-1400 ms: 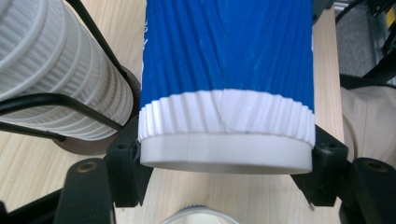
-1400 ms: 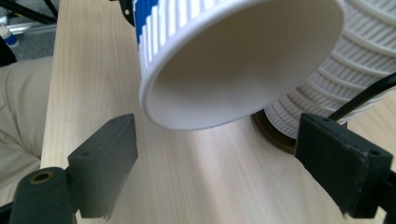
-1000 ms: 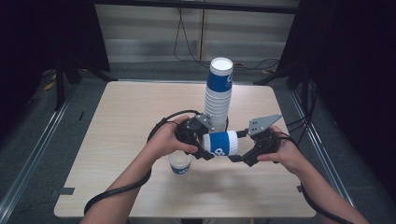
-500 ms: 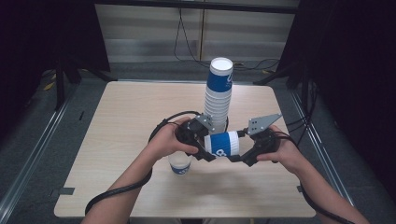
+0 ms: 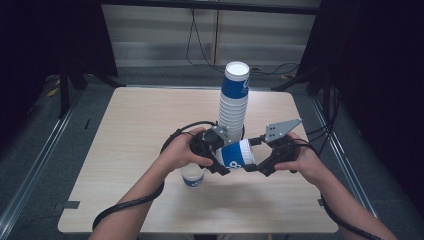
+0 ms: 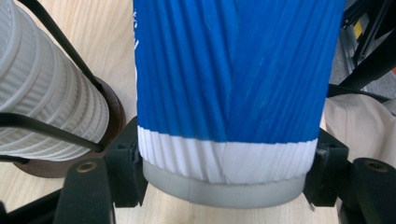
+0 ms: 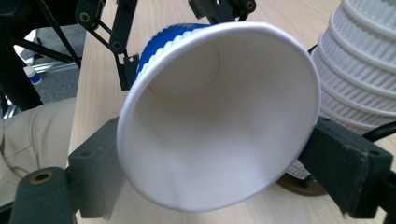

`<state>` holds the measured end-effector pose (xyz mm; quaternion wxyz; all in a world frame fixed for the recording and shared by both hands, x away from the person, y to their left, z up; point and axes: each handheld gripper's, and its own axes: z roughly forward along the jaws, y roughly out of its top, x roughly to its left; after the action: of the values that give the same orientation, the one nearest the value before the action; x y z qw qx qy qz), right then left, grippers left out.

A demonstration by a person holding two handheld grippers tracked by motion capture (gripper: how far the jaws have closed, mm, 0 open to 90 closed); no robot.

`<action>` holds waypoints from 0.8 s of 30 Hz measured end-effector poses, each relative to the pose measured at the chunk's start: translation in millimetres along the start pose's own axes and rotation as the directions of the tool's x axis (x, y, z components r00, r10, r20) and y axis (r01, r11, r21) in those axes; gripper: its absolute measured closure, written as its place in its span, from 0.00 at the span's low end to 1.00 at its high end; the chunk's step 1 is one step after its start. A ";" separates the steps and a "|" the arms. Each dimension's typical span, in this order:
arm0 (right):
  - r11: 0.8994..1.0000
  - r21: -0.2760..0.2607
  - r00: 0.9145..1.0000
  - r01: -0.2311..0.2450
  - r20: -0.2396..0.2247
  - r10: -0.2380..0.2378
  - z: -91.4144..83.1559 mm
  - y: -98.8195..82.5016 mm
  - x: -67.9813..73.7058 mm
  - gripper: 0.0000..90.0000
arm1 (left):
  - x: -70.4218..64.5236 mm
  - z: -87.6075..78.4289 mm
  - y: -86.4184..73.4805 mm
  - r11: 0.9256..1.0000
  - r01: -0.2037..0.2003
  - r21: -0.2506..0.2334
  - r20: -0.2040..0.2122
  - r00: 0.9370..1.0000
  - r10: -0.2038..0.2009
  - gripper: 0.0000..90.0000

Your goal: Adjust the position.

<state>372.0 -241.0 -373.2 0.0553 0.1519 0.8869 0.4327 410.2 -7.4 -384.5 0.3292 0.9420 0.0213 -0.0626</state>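
A blue and white paper cup lies on its side in the air between my two grippers, above the table's near middle. My left gripper is shut on its base end; in the left gripper view the black pads press both sides of the white lower band of the cup. My right gripper is shut on the rim end; in the right gripper view its pads squeeze the open mouth of the cup into an oval. A second cup stands on the table under the left hand.
A tall stack of the same cups rises on a round wooden base just behind the grippers. Black cables trail from both grippers across the light wooden table. Dark floor and rails surround the table.
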 end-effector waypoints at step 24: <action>1.000 0.005 1.000 -0.022 0.016 0.022 -10.8 -9.5 -1.6 0.20 | -3.3 -3.1 2.1 1.000 -0.007 0.024 -0.096 0.995 0.010 0.22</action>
<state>368.9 -255.2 -374.0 0.0573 0.1654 0.8857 0.4299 407.3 -7.2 -380.4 0.3168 0.9478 0.0324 -0.0160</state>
